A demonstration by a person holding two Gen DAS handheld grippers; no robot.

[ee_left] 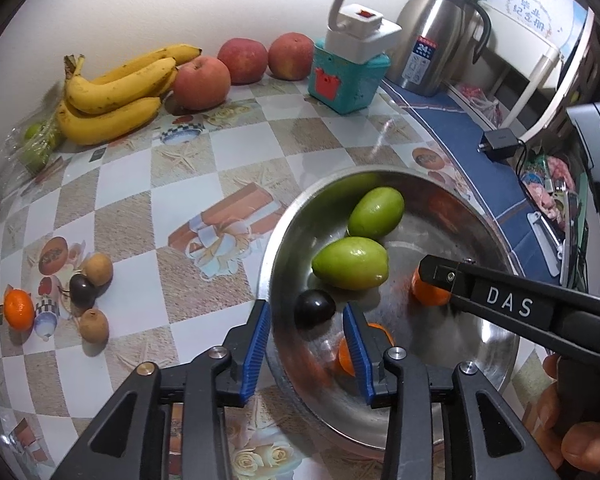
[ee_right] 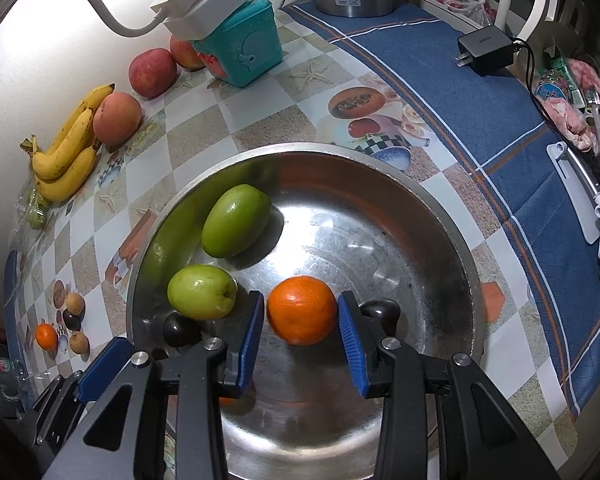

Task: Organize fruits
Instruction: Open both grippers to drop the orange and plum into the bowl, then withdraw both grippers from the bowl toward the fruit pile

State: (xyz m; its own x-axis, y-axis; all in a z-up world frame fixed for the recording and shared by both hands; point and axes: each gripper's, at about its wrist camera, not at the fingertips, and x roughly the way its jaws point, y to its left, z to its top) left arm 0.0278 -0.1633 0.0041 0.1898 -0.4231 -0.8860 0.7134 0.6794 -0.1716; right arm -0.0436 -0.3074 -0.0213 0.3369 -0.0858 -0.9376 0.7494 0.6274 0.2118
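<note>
While the right gripper [ee_right: 301, 326] hangs low inside the big round shiny metal bowl [ee_right: 440, 216], a small round orange fruit [ee_right: 302, 309] sits right between its 2 blue pads. The jaws are open wide. The pads look close to the fruit's sides, but I cannot tell if they touch it. The fruit seems to rest on the bowl floor, so I think the gripper is either letting it go or about to pinch it. The fruit is round, so it has no long way to line up with.

The left gripper [ee_left: 306, 334] is open too and holds nothing. It hangs over the near rim of the bowl, with a small dark round fruit [ee_left: 314, 309] just ahead of its pads. So the right gripper is nearer the orange fruit, and the left is nearer the dark one.

Inside the bowl there are also 2 green egg-shaped fruits [ee_right: 236, 226], lying side by side at the left.

More little fruits wait on the checked tablecloth [ee_left: 140, 168]: another small orange fruit [ee_left: 18, 308], 2 brown round ones [ee_left: 97, 268] and 1 dark one, all close together, well away from the bowl.

The right view shows the orange fruit whole. The left view hides most of it behind the right gripper's black finger. Only the left view shows the table fruits big and clear.
</note>
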